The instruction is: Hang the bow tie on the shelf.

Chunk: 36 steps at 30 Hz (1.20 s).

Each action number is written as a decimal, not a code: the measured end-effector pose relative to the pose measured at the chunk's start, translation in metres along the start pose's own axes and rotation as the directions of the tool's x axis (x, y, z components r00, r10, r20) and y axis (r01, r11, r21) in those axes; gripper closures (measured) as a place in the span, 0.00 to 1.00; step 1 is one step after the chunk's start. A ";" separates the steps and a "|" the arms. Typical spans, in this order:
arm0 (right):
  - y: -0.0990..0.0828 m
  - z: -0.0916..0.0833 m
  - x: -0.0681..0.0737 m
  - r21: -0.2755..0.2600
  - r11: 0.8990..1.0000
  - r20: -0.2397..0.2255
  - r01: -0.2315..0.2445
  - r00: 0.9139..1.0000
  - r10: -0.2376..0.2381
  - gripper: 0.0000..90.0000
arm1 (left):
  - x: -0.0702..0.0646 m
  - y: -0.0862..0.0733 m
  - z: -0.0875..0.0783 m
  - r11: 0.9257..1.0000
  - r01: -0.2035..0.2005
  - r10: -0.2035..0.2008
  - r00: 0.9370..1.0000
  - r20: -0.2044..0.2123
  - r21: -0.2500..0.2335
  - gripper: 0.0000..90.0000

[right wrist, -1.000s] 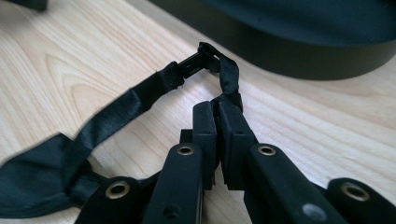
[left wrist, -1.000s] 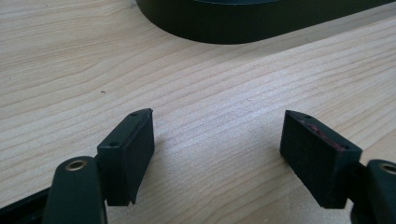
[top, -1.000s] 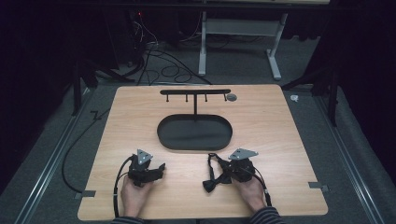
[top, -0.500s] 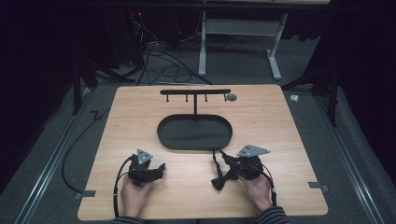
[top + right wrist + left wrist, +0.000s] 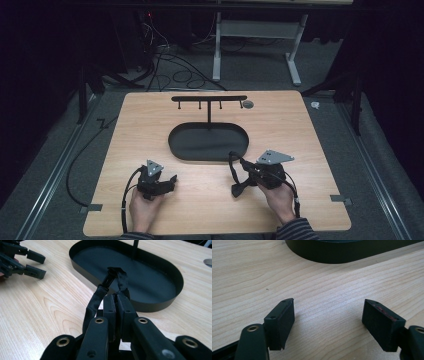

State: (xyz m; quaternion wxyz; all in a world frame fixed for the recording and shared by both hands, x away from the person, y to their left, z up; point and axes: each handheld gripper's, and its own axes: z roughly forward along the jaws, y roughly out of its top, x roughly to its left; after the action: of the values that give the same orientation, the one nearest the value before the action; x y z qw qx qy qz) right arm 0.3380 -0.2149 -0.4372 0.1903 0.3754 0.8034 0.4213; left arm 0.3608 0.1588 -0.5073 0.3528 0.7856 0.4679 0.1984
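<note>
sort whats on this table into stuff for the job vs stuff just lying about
In the job:
black strap, clamped in the right tool
hook stand
its black tray

Lying about:
small grey disc
floor cables

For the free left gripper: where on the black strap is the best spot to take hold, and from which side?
Judging by its pose, the drooping length of the black strap below the right gripper looks best. It hangs free above the table, and the left gripper, jaws open, could come level from its own side. The looped end beyond the shut jaws is shorter.
</note>
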 end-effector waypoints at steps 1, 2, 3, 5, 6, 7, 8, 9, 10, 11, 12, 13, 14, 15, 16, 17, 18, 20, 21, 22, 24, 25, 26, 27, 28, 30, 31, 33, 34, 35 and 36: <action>0.001 -0.001 -0.001 -0.003 1.000 0.002 0.003 1.000 -0.003 0.97 | 0.000 0.000 0.000 1.000 0.000 0.000 1.000 0.000 0.000 0.29; 0.002 -0.002 -0.002 -0.006 1.000 0.003 0.005 1.000 -0.005 0.97 | 0.000 0.000 0.000 1.000 0.000 0.000 1.000 0.000 0.000 0.29; 0.002 -0.002 -0.002 -0.006 1.000 0.003 0.005 1.000 -0.005 0.97 | 0.000 0.000 0.000 1.000 0.000 0.000 1.000 0.000 0.000 0.29; 0.006 -0.005 -0.004 -0.014 1.000 0.006 0.000 1.000 0.000 0.97 | 0.000 0.000 0.000 1.000 0.000 0.000 1.000 0.000 0.000 0.29; 0.007 -0.006 -0.004 -0.020 1.000 0.005 0.001 1.000 -0.001 0.97 | 0.000 0.000 0.000 1.000 0.000 0.000 1.000 0.000 0.000 0.29; 0.009 -0.008 -0.006 -0.025 1.000 0.007 0.005 1.000 -0.005 0.97 | 0.000 0.000 0.000 1.000 0.000 0.000 1.000 0.000 0.000 0.29; 0.012 -0.009 -0.009 -0.030 1.000 -0.001 0.001 1.000 -0.001 0.97 | 0.000 0.000 0.000 1.000 0.000 0.000 1.000 0.000 0.000 0.29; 0.012 -0.009 -0.009 -0.030 1.000 -0.001 0.001 1.000 -0.001 0.97 | 0.000 0.000 0.000 1.000 0.000 0.000 1.000 0.000 0.000 0.29; 0.012 -0.009 -0.010 -0.031 0.999 -0.004 -0.007 1.000 0.007 0.98 | 0.000 0.000 0.000 1.000 0.000 0.000 1.000 0.000 0.000 0.29; 0.013 -0.009 -0.011 -0.035 0.999 -0.004 -0.009 1.000 0.008 0.98 | 0.000 0.000 0.000 1.000 0.000 0.000 1.000 0.000 0.000 0.29; 0.014 -0.009 -0.012 -0.038 0.999 -0.002 -0.008 1.000 0.008 0.98 | 0.000 0.000 0.000 1.000 0.001 -0.001 1.000 0.000 0.000 0.30; 0.015 -0.010 -0.012 -0.038 0.999 0.000 -0.011 1.000 0.011 0.98 | 0.000 0.000 0.000 1.000 0.000 0.000 1.000 0.000 0.000 0.30; 0.016 -0.011 -0.012 -0.041 0.999 0.003 -0.006 1.000 0.006 0.98 | 0.000 0.000 0.000 1.000 0.000 0.000 1.000 -0.001 -0.001 0.29; 0.017 -0.013 -0.012 -0.045 0.999 0.008 0.001 1.000 -0.001 0.98 | 0.000 0.000 0.000 1.000 0.000 0.000 1.000 0.001 0.000 0.29; 0.020 -0.014 -0.014 -0.051 0.999 0.014 0.004 1.000 -0.003 0.98 | 0.000 0.000 0.000 1.000 0.000 0.000 1.000 0.001 0.000 0.29; 0.020 -0.014 -0.014 -0.051 0.999 0.014 0.004 1.000 -0.003 0.98 | 0.000 0.000 0.000 1.000 0.000 0.000 1.000 0.001 0.000 0.29; 0.021 -0.015 -0.014 -0.054 0.999 0.017 -0.001 1.000 0.002 0.98 | 0.000 0.000 0.000 1.000 0.000 0.000 1.000 0.001 0.000 0.29; 0.027 -0.017 -0.019 -0.083 0.996 0.014 -0.012 1.000 0.014 0.98 | 0.000 0.000 0.000 1.000 -0.001 0.001 1.000 0.001 0.000 0.29; 0.027 -0.017 -0.019 -0.083 0.996 0.014 -0.012 1.000 0.014 0.98 | 0.000 0.000 0.000 1.000 -0.001 0.001 1.000 0.001 0.000 0.29; 0.028 -0.018 -0.020 -0.088 0.996 0.015 -0.013 1.000 0.014 0.98 | 0.000 0.000 0.000 1.000 0.000 0.000 1.000 0.001 0.000 0.29; 0.034 -0.020 -0.023 -0.092 0.996 0.022 -0.005 1.000 0.007 0.98 | 0.000 0.000 0.000 1.000 0.000 0.000 1.000 0.001 0.000 0.29; 0.034 -0.020 -0.023 -0.092 0.996 0.022 -0.005 1.000 0.007 0.98 | 0.000 0.000 0.000 1.000 0.000 0.000 1.000 0.001 0.000 0.29; 0.038 -0.021 -0.025 -0.096 0.995 0.025 0.002 1.000 0.001 0.98 | 0.000 0.000 0.000 1.000 0.000 0.000 1.000 0.001 0.000 0.29; 0.038 -0.021 -0.025 -0.096 0.995 0.025 0.002 1.000 0.001 0.98 | 0.000 0.000 0.000 1.000 0.000 0.000 1.000 0.001 0.000 0.29; 0.039 -0.021 -0.026 -0.098 0.995 0.028 0.002 1.000 0.000 0.98 | 0.000 0.000 0.000 1.000 0.000 0.000 1.000 0.001 0.000 0.29; 0.045 -0.021 -0.031 -0.108 0.994 0.030 -0.007 0.999 0.010 0.98 | 0.000 0.000 0.000 1.000 0.000 0.000 1.000 0.001 0.000 0.29; 0.045 -0.021 -0.031 -0.108 0.994 0.030 -0.007 0.999 0.010 0.98 | 0.000 0.000 0.000 1.000 0.000 0.000 1.000 0.001 0.000 0.29; 0.048 -0.021 -0.034 -0.110 0.994 0.032 -0.005 0.999 0.008 0.98 | 0.000 0.000 0.000 1.000 0.000 0.000 1.000 0.001 0.000 0.29; 0.051 -0.020 -0.036 -0.112 0.994 0.034 -0.007 0.999 0.011 0.98 | 0.000 0.000 0.000 1.000 0.000 0.000 1.000 0.001 0.000 0.29; 0.051 -0.020 -0.036 -0.112 0.994 0.034 -0.007 0.999 0.011 0.98 | 0.000 0.000 0.000 1.000 0.000 0.000 1.000 0.001 0.000 0.29; 0.053 -0.018 -0.039 -0.116 0.993 0.027 -0.015 0.999 0.018 0.98 | 0.000 0.000 0.000 1.000 0.000 0.000 1.000 0.001 0.000 0.29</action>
State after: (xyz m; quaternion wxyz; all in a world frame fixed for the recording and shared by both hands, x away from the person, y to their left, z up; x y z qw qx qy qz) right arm 0.3756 -0.2348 -0.3838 0.2196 0.3764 0.7716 0.4635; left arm 0.3609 0.1588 -0.5073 0.3532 0.7856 0.4679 0.1980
